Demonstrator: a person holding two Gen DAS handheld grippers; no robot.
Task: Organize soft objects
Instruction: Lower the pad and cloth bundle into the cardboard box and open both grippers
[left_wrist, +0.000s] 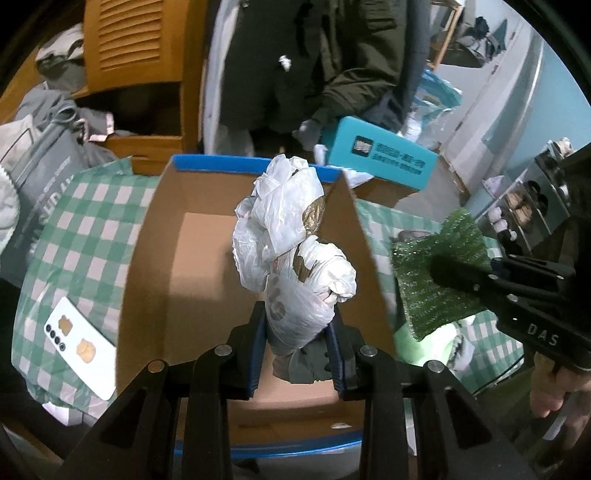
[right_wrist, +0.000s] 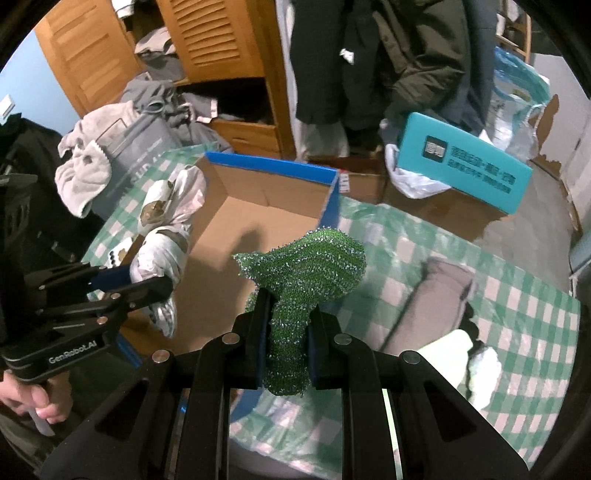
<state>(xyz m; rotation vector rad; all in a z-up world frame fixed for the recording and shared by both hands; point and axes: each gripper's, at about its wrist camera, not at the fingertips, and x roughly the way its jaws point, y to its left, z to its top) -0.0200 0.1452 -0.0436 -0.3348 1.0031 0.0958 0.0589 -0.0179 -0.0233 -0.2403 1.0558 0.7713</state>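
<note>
Left wrist view: a green-and-white checked cloth (left_wrist: 88, 221) covers the surface. On it stands an open cardboard box (left_wrist: 147, 280) with blue-taped rims. A white phone (left_wrist: 83, 345) lies on the cloth left of the box. Behind stand a louvred wooden cabinet (left_wrist: 129, 40) and hanging dark coats (left_wrist: 314, 62). The right gripper's (left_wrist: 441, 267) body reads "DAS". The left gripper (left_wrist: 297, 332) has its fingers clamped on a crumpled white plastic bag (left_wrist: 284, 229), which is held over the box interior.

Right wrist view: the same checked cloth, box (right_wrist: 258, 214) and cabinet. A teal box (right_wrist: 461, 162) carries print too blurred to read. The left gripper (right_wrist: 162, 286) is marked "GenRobot.AI". The right gripper (right_wrist: 286, 336) has its fingers closed on a green mesh scrubber (right_wrist: 306, 266), held above the cloth just beside the box's right wall.
</note>
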